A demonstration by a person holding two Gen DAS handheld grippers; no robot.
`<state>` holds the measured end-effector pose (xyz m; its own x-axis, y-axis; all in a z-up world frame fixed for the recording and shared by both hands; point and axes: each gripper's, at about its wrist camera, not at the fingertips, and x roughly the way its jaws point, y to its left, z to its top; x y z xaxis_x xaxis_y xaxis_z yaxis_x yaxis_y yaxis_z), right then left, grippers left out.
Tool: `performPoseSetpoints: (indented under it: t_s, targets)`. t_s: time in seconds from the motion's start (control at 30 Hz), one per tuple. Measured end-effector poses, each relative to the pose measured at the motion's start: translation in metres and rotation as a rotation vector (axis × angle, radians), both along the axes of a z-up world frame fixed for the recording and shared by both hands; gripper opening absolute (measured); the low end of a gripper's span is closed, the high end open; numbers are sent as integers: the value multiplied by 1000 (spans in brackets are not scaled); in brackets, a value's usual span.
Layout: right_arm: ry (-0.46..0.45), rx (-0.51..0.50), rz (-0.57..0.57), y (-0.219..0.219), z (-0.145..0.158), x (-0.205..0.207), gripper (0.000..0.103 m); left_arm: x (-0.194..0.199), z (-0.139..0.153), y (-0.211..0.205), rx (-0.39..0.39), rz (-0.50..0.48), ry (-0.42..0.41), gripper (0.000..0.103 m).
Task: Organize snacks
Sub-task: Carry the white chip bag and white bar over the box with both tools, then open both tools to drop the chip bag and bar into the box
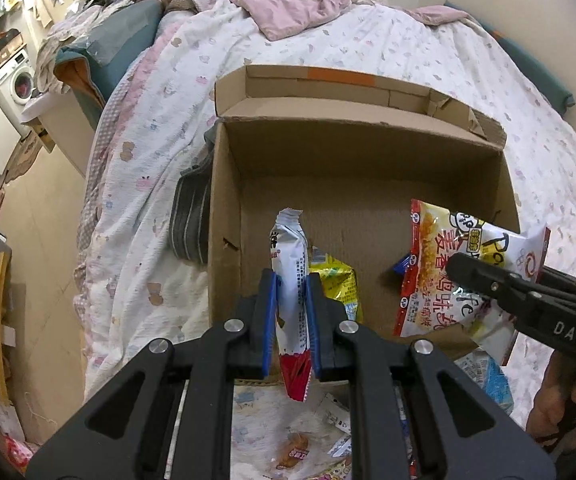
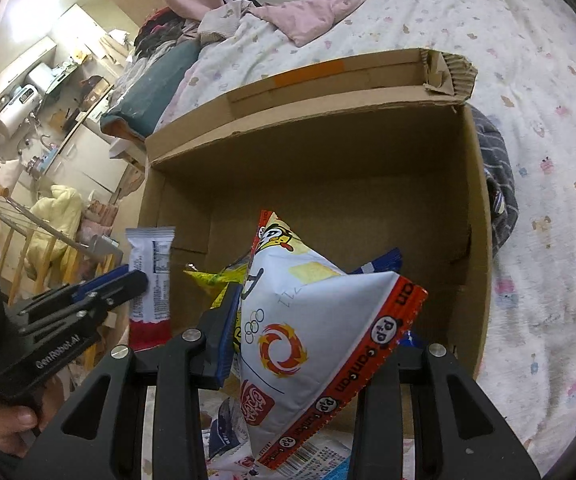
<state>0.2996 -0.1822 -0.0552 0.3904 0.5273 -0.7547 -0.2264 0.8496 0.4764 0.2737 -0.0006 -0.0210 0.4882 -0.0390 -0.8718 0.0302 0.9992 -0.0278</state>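
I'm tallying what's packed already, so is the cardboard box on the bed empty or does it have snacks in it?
Not empty. A yellow packet and a blue one lie on the floor of the cardboard box; most of that floor is bare.

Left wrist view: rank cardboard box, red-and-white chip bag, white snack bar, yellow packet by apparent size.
1. cardboard box
2. red-and-white chip bag
3. white snack bar, though nearer the camera
4. yellow packet, partly hidden, so unsure

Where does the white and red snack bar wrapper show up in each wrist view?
Left wrist: the snack bar stands at bottom centre, clamped in the left gripper.
Right wrist: the bar is at left, in that same gripper.
Shared landmark: the cardboard box behind it.
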Motion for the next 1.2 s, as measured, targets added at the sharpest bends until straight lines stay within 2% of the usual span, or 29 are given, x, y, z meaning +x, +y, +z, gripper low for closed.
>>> performPoseSetpoints:
  t_s: [0.33, 0.37, 0.4, 0.6, 0.67, 0.7, 0.73, 0.87, 0.93, 1.03, 1.13, 1.2]
  targets:
    - [10, -3, 7, 5, -3, 1, 41, -3, -4, 2, -4, 15, 11, 12]
    - [10, -2, 6, 5, -3, 1, 45, -3, -4, 2, -2, 14, 11, 12]
    - [11, 4, 2, 4, -2, 1, 53, -3, -4, 2, 1, 14, 12, 12]
    - [-11, 18, -30, -3, 1, 1, 74, -3, -4, 2, 0, 7, 20, 14]
    - [-23, 25, -41, -6, 4, 1, 76, -4, -2, 2, 1, 8, 10, 30]
    - [-29, 27, -44, -6, 5, 1, 76, -4, 0, 2, 1, 11, 1, 48]
    - [-35, 28, -45, -7, 6, 1, 77, -6, 3, 3, -1, 16, -17, 58]
    - [-47, 12, -43, -6, 7, 1, 77, -6, 10, 3, 2, 18, -52, 62]
    - [-46, 6, -40, -7, 6, -1, 77, -6, 11, 4, 0, 26, -56, 73]
    - [-49, 0, -32, -6, 8, -1, 78, -6, 10, 5, -10, 28, -54, 75]
    - [-55, 23, -22, -5, 9, -1, 88, -5, 9, 5, -24, 23, -46, 75]
    - [-59, 30, -18, -6, 9, -1, 90, -6, 11, 7, -35, 31, -58, 75]
